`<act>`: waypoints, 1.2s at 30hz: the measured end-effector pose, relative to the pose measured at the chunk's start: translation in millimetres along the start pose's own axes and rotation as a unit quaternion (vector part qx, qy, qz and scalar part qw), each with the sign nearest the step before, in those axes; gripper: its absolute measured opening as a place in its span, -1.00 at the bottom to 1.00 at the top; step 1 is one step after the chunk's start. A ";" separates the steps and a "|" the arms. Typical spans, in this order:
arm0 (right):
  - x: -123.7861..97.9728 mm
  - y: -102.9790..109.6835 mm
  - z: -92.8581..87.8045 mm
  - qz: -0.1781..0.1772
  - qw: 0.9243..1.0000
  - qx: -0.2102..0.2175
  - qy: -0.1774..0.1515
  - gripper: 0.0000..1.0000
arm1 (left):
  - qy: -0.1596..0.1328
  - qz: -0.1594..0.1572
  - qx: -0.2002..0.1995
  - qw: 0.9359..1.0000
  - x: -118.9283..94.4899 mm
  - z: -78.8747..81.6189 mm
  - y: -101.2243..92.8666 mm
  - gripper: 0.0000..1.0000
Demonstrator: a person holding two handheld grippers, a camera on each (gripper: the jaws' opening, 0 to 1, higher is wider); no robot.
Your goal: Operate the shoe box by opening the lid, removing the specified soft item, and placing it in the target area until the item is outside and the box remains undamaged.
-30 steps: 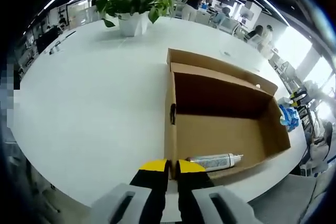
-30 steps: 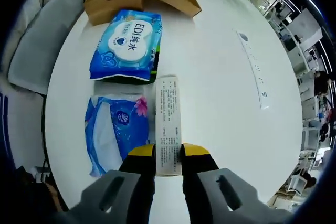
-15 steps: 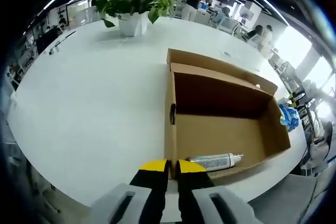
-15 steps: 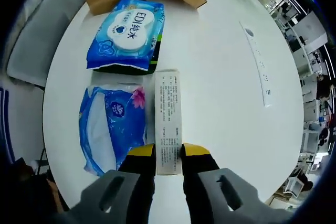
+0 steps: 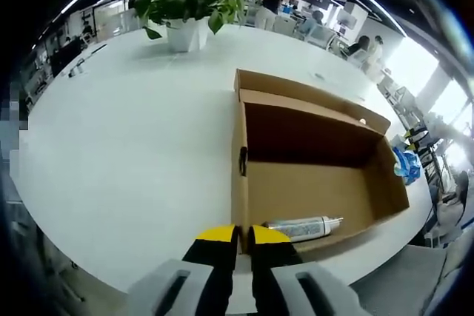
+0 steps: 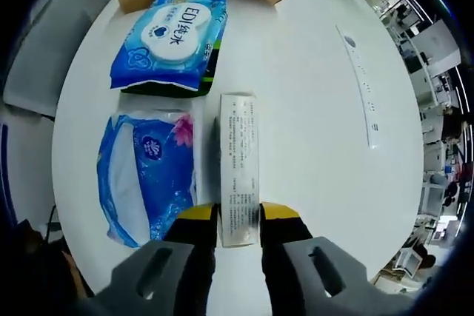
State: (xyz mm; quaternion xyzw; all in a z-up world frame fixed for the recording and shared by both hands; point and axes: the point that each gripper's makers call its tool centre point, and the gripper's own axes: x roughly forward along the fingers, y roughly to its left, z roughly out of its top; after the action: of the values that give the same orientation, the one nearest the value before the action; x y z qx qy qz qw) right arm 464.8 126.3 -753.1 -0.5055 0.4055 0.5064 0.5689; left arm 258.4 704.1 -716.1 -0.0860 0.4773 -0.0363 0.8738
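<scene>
The right gripper [image 6: 239,216] clamped the near end of the long carton [image 6: 239,168], its long axis running straight ahead over the table [image 6: 311,109], beside 2 blue tissue packs [image 6: 148,175]. The left gripper [image 5: 243,236] pinched the shoe box [image 5: 311,183] at its near wall.

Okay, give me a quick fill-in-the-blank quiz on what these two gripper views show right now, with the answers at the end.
1. The right gripper is shut on a long white ____ lying on the table.
2. The shoe box stands open, and the one thing lying inside it is a silver ____.
3. Left of the white carton in the right gripper view lie two ____ soft packs.
4. The left gripper is clamped on the shoe box's near ____.

Missing words: carton; tube; blue; wall
</scene>
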 end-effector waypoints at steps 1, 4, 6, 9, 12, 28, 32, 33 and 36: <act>-0.9 0.0 -0.5 -0.003 1.000 -0.001 0.001 -0.56 | 0.000 0.000 0.001 1.000 0.1 0.1 -0.1 -0.88; -4.9 -0.2 2.4 -0.010 1.000 0.017 -0.009 -0.47 | 0.001 -0.001 0.009 1.000 0.5 0.6 -0.5 -0.88; -6.5 -1.4 2.9 -0.017 1.000 0.020 -0.012 -0.43 | 0.001 -0.001 0.015 1.000 0.6 0.8 -0.9 -0.88; -13.6 0.3 6.3 -0.025 0.999 0.033 -0.020 -0.40 | 0.000 0.002 0.026 1.000 0.1 1.4 -0.4 -0.84; -19.6 -0.7 10.0 -0.037 0.998 0.049 -0.034 -0.35 | 0.000 -0.001 0.041 0.999 -2.1 2.2 -2.3 -0.75; -65.2 24.1 45.4 -0.069 0.968 0.195 -0.142 0.12 | -0.016 -0.035 0.124 0.992 -21.9 30.1 -16.8 -0.49; -76.8 35.8 50.6 -0.077 0.962 0.212 -0.157 0.20 | -0.015 -0.048 0.155 0.987 -23.5 34.6 -24.0 -0.44; -79.9 39.5 52.6 -0.080 0.959 0.217 -0.162 0.21 | -0.014 -0.051 0.162 0.985 -23.3 35.4 -24.9 -0.43; -87.4 47.5 55.9 -0.088 0.956 0.225 -0.168 0.30 | -0.011 -0.057 0.180 0.982 -23.1 38.6 -27.9 -0.41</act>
State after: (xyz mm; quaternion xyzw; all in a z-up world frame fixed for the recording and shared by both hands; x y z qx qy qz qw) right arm 401.3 165.8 -667.0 -0.3062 0.3614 0.4278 0.7699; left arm 278.9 684.5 -671.4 0.0456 0.4475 -0.1703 0.8768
